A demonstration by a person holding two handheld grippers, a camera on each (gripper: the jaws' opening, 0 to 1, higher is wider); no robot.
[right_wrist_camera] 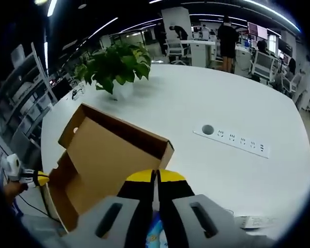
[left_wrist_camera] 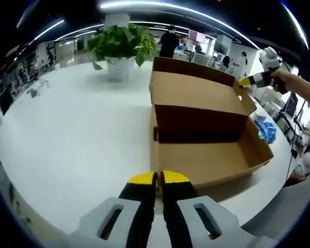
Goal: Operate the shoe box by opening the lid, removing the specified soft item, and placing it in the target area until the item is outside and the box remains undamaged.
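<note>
Left gripper view: one shoe box (left_wrist_camera: 201, 129), one plant (left_wrist_camera: 123, 44).

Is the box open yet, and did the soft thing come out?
Done: the shoe box is open, its lid folded back, and the part inside that shows looks empty. In hand: the right gripper looks shut above something blue; whether it holds it is unclear. The left gripper is shut, holding nothing. Left: setting the item on the white table, if that blue thing is it.
</note>
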